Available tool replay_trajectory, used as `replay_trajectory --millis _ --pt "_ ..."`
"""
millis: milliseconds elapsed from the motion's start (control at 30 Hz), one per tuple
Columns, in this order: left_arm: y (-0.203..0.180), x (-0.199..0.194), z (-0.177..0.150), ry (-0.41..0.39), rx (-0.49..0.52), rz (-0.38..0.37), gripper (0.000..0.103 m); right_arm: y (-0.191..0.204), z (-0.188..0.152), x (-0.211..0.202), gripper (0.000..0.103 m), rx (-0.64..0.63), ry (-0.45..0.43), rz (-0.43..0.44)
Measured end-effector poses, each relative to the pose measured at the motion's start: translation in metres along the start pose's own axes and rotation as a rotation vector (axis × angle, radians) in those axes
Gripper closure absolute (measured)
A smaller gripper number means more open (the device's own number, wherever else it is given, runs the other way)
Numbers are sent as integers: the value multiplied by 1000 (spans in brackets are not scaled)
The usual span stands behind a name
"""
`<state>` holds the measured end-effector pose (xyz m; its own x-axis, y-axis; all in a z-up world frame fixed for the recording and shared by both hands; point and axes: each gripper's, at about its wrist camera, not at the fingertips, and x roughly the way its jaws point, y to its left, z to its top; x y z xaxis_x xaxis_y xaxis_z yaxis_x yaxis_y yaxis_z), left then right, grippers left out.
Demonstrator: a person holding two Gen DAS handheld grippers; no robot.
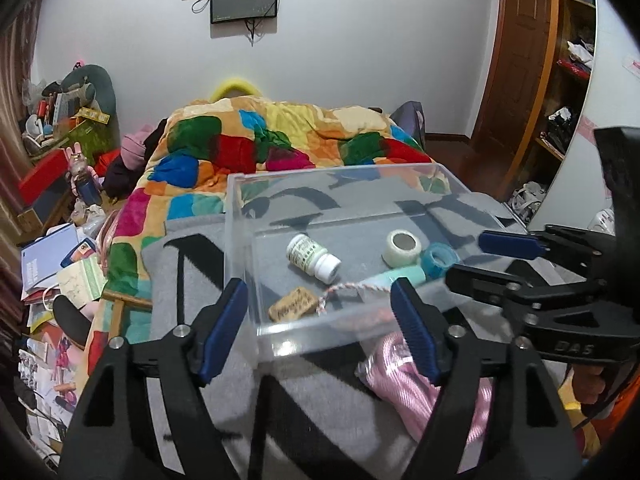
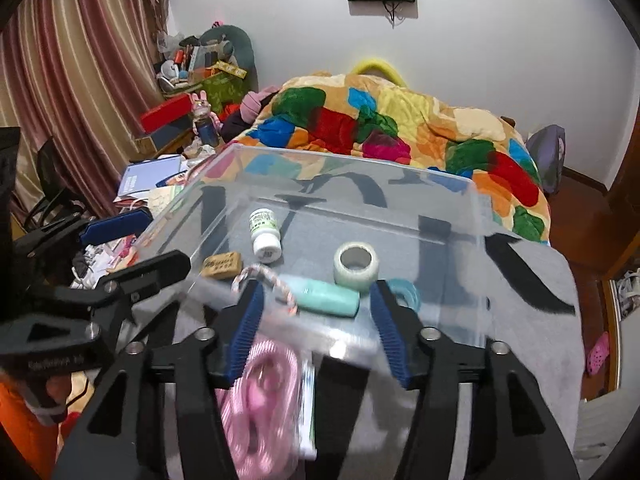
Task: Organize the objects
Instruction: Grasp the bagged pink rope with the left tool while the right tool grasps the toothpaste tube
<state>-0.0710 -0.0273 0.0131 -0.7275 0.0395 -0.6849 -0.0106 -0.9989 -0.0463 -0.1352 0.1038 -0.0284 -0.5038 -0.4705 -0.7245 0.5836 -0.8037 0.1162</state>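
A clear plastic box [image 1: 240, 240] [image 2: 478, 264] stands on a grey blanket on the bed. In it lie a white pill bottle [image 1: 314, 257] [image 2: 265, 236], a white tape roll [image 1: 402, 247] [image 2: 356, 266], a blue tape roll [image 1: 440, 260] [image 2: 406, 294], a mint tube [image 1: 400, 276] [image 2: 328, 298], and a tan tag [image 1: 293, 305] [image 2: 221, 265] on a striped cord. A pink rope bundle in a bag [image 1: 404, 372] [image 2: 260, 404] lies in front of the box. My left gripper [image 1: 320, 328] is open at the box's near wall. My right gripper [image 2: 316, 328] is open above the pink bundle.
A colourful quilt [image 1: 280, 140] covers the bed behind the box. Cluttered papers and boxes [image 1: 60, 264] fill the floor to the left. A wooden shelf and door [image 1: 532, 80] stand to the right. A pink shoe [image 2: 598, 354] lies on the floor.
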Motion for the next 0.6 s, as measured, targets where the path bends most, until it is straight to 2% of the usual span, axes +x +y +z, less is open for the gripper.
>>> replay_trajectory --millis 133,267,467,567,600 --pt "2 -6 -15 18 -12 -2 22 6 -19 -13 39 -10 5 5" --pt "-1 2 -33 86 -51 -47 20 10 -40 -11 39 -16 22 -23" --pt "-32 19 -43 158 -29 -96 18 -24 -67 -4 39 82 70 -87" --pt "-48 22 -42 152 -4 -88 8 -34 -79 6 39 108 117 -76" --pt "-52 22 -43 147 1 -85 8 -34 -83 8 39 112 126 -63"
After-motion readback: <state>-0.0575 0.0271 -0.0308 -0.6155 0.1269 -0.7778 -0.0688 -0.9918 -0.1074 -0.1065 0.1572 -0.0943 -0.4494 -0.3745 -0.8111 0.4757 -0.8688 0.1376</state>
